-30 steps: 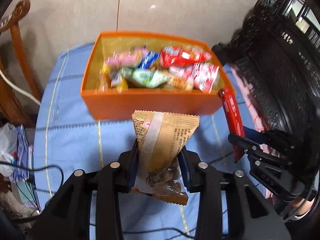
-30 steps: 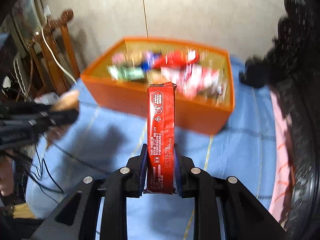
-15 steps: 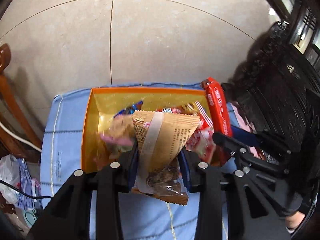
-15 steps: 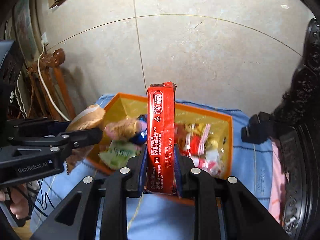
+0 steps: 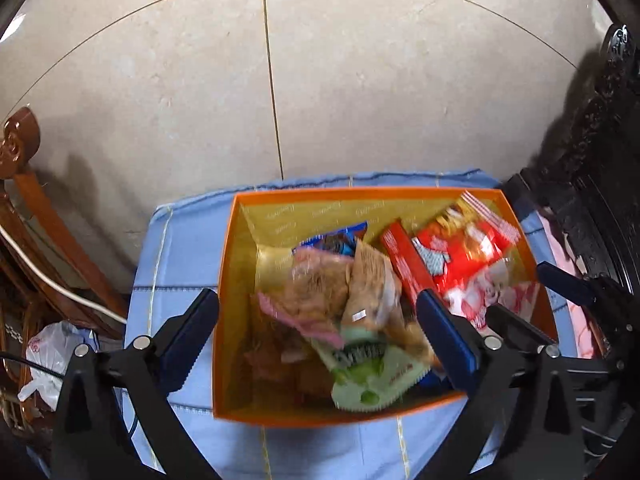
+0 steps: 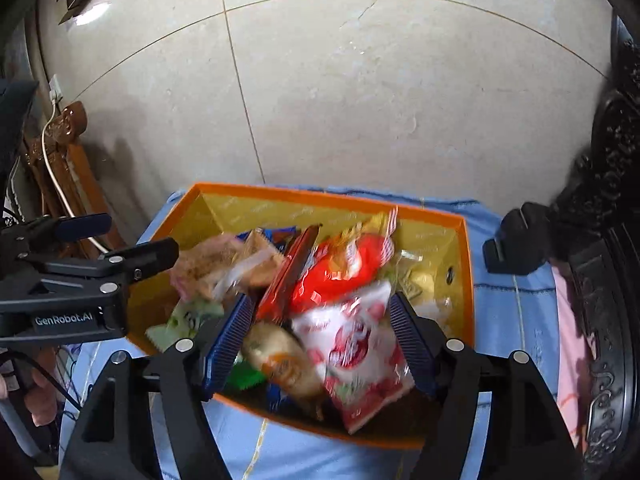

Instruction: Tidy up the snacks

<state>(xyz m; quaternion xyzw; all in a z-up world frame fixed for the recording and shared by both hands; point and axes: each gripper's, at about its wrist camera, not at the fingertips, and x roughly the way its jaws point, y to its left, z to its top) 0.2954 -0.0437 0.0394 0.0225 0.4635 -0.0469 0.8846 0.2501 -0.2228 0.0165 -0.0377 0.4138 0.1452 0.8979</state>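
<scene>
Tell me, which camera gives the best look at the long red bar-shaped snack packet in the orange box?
The left wrist view: there the long red bar-shaped snack packet shows its broad face, lying among the other snacks in the orange box. The right wrist view catches it more edge-on and blurred, leaning against a red-and-yellow bag.
</scene>
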